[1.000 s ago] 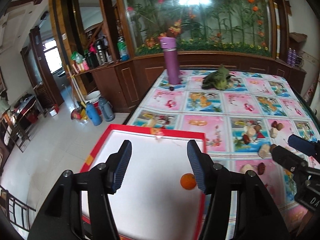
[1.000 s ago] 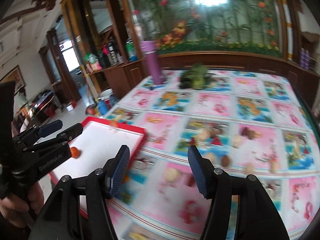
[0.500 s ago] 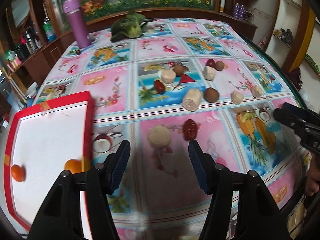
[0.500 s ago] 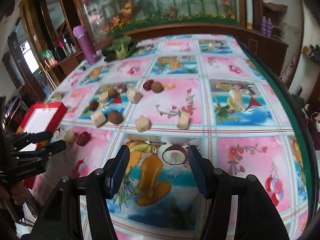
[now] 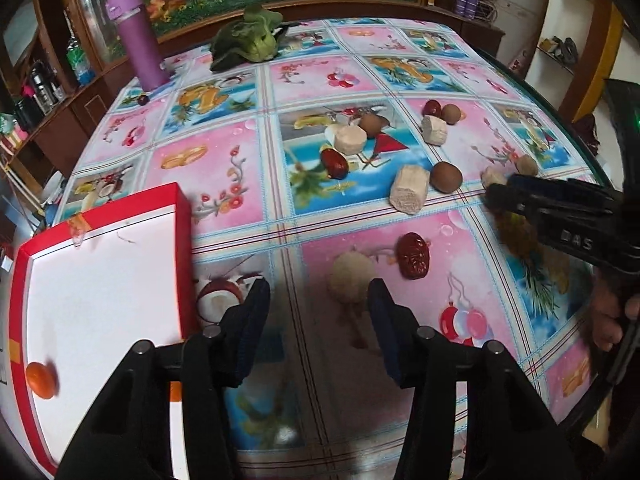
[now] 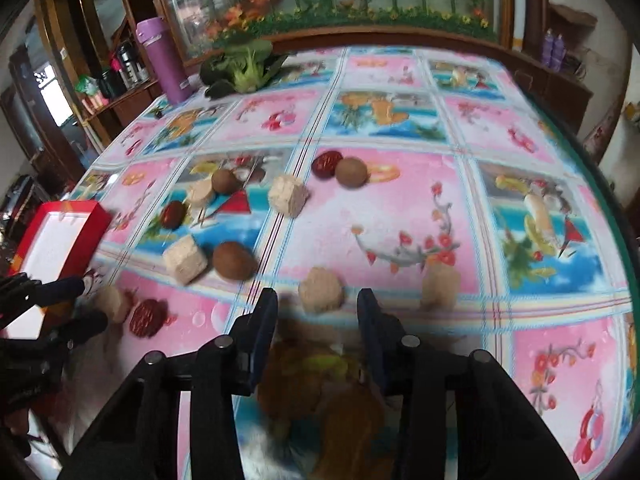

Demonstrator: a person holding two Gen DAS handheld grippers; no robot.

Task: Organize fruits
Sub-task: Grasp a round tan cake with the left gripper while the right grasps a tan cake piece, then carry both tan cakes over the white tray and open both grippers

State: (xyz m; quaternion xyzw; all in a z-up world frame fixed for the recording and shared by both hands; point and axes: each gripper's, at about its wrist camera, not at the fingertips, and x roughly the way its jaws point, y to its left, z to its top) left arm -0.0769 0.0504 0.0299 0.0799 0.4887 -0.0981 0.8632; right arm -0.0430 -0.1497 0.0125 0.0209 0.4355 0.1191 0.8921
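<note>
Red dates, brown round fruits and pale cut pieces lie scattered on the fruit-print tablecloth. My left gripper point(image 5: 320, 320) is open and empty, low over the cloth, with a pale round piece point(image 5: 352, 284) and a red date point(image 5: 414, 256) just ahead of its right finger. The red tray point(image 5: 184, 260) with a white floor sits to its left and holds an orange point(image 5: 40, 380). My right gripper point(image 6: 318, 320) is open too, and a pale piece point(image 6: 322, 290) lies just beyond its fingertips. Another pale piece point(image 6: 440, 286) lies to the right. In the left wrist view the right gripper point(image 5: 496, 196) reaches in from the right.
A purple bottle point(image 5: 140, 40) and a green leafy vegetable point(image 5: 248, 40) stand at the far end of the table. The table's green edge point(image 6: 616, 220) runs along the right. A wooden cabinet and a glass panel with flowers rise behind the table. A hand point(image 5: 608, 320) holds the right gripper.
Both grippers have swung away from the red tray to the scattered fruit and dropped lower. The right gripper has closed in on a pale piece. Both stay open.
</note>
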